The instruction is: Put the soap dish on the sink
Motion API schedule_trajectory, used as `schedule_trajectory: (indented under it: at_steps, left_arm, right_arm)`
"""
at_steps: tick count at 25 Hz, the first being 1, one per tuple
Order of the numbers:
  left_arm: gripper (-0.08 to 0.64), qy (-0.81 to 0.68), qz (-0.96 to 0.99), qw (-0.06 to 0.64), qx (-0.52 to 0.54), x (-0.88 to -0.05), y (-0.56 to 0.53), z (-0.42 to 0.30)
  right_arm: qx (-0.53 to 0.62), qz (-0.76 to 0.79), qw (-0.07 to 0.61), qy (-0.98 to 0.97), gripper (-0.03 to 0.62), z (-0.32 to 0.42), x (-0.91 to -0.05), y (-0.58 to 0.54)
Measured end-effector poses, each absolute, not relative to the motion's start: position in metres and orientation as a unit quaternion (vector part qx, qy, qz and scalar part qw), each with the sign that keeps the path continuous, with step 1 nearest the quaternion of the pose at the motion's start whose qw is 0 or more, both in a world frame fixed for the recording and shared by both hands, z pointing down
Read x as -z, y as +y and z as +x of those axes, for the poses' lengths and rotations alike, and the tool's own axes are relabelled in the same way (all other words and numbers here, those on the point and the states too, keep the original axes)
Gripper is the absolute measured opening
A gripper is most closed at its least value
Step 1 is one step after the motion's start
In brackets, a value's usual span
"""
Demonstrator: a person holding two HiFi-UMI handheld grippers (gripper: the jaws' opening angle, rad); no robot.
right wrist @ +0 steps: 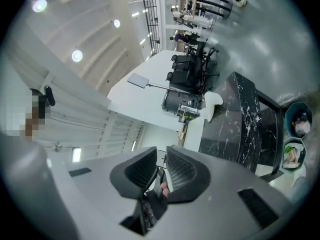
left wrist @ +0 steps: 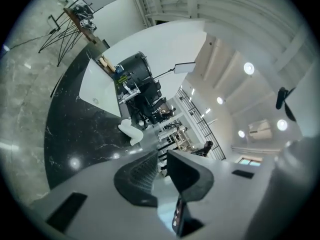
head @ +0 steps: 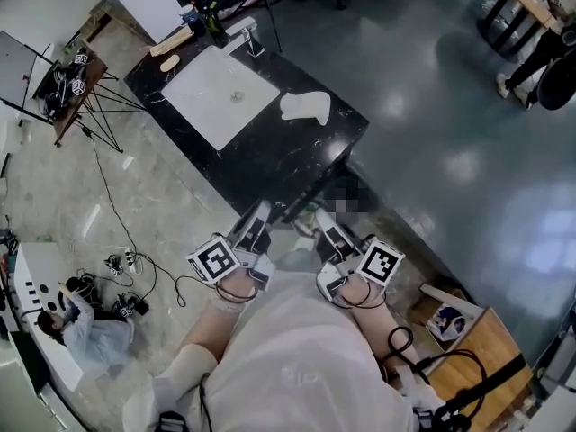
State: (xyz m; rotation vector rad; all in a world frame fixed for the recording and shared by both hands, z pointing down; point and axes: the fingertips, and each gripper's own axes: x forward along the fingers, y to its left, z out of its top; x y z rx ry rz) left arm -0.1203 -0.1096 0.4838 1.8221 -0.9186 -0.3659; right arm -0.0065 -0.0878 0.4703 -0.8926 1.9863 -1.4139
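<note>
The white soap dish [head: 306, 106] lies on the black marble counter [head: 270, 156], right of the white sink basin [head: 216, 93]. It also shows in the left gripper view as the soap dish [left wrist: 130, 131], and beyond the counter's edge in the right gripper view as the soap dish [right wrist: 212, 101]. Both grippers are held close to the person's body, short of the counter's near corner. My left gripper [head: 261, 214] [left wrist: 161, 159] has its jaws close together with a narrow gap and nothing between them. My right gripper [head: 322, 219] [right wrist: 161, 156] stands the same way, empty.
A faucet [head: 250, 36], bottles [head: 202, 16] and a tan bar [head: 169, 62] sit at the counter's far end. A tripod stand [head: 99, 106] and cables [head: 126, 264] are on the floor at left, and a person [head: 81, 327] sits there. A wooden box [head: 459, 322] is at the lower right.
</note>
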Motion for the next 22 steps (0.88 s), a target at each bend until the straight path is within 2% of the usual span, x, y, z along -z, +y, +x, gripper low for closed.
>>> schedule_trajectory:
  at_steps: [2,8,22]
  left_arm:
    - [0.046,-0.386,0.735,0.533,0.166,-0.485,-0.104,-0.122]
    - [0.008,-0.372,0.73,0.545,0.176,-0.487,-0.096,-0.114]
    - [0.008,-0.309,0.75,0.562,0.158,-0.485,-0.081,-0.076]
  right_arm:
    - [0.525,-0.328,0.269,0.738,0.074,-0.008,-0.469,-0.085]
    - [0.521,-0.322,0.271,0.742,0.074,-0.008,-0.467,-0.078]
    - [0.51,-0.32,0.276,0.749,0.068,0.0,-0.463,-0.073]
